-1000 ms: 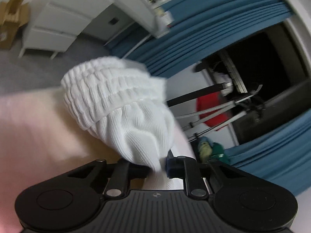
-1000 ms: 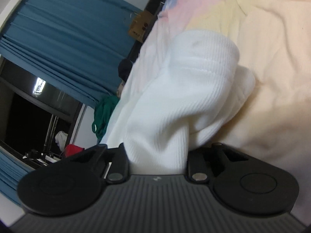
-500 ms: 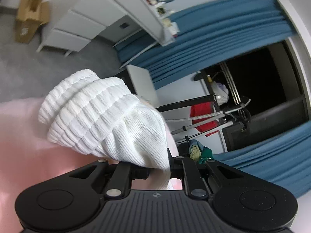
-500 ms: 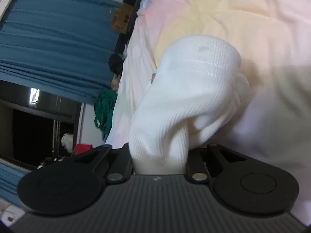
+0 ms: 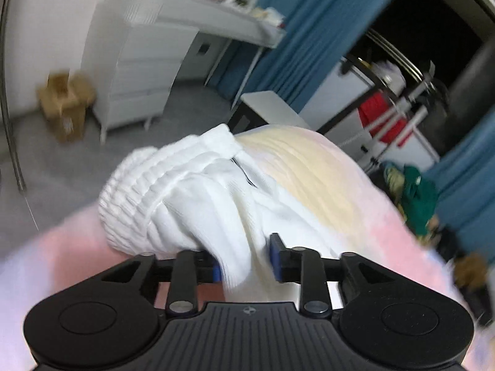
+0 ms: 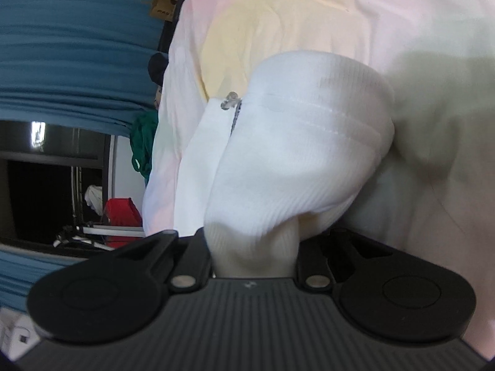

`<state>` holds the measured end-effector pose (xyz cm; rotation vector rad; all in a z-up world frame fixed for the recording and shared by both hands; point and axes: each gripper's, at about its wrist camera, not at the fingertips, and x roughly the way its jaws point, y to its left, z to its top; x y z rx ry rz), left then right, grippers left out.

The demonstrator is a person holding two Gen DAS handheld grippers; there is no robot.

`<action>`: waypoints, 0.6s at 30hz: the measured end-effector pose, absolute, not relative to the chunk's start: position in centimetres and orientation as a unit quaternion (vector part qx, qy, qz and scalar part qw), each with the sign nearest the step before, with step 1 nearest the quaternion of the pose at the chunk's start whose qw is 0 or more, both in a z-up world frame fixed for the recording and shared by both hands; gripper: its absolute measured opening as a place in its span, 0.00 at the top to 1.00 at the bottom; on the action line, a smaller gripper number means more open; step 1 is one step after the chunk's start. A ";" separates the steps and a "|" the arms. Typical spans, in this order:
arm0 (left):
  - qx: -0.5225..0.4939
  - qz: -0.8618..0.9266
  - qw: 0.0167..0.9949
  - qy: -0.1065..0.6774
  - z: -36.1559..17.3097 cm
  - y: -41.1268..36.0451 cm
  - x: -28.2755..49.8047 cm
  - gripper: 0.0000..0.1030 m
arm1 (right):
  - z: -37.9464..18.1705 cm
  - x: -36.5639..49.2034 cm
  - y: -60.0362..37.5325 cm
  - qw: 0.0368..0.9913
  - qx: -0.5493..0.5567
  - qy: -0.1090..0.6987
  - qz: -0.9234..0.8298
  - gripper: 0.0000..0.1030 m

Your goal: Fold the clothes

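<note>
A white ribbed knit garment [image 5: 191, 198] with a gathered elastic cuff lies bunched on a pastel pink and yellow bedsheet [image 5: 309, 167]. My left gripper [image 5: 246, 262] has its blue pads apart with a loose fold of the garment between them. In the right wrist view the same garment [image 6: 297, 142] fills the middle, with a small zip pull showing. My right gripper [image 6: 253, 247] is shut on a thick bunch of it; its fingertips are hidden by the cloth.
A white chest of drawers [image 5: 139, 71] and a cardboard box [image 5: 65, 105] stand on the grey floor beyond the bed. Blue curtains [image 5: 309, 31], a drying rack with a red cloth [image 5: 380, 117] and green clothes [image 5: 417, 198] lie to the right.
My left gripper has opened, and the garment has dropped lower onto the sheet. The left view has swung round quickly. My right gripper keeps its hold and has moved closer to the bed.
</note>
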<state>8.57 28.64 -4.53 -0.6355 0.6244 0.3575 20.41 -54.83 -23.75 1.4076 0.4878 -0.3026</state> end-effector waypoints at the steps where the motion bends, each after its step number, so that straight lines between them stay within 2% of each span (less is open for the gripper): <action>1: -0.280 0.180 0.895 0.297 -4.1 27.5 7.7 0.55 | -23.8 20.3 -54.8 0.724 0.639 0.220 -0.136 0.84; 6: -0.211 0.165 0.926 0.266 -1.8 21.6 4.1 0.38 | -23.8 20.8 -54.7 0.731 0.631 0.224 -0.131 0.84; 12: -0.168 0.110 0.946 0.254 -0.9 14.8 4.6 0.35 | -23.5 20.9 -54.8 0.741 0.620 0.220 -0.130 0.84; 18: -0.124 0.047 0.951 0.278 -3.0 7.3 9.7 0.35 | -23.9 20.8 -55.3 0.743 0.626 0.211 -0.110 0.84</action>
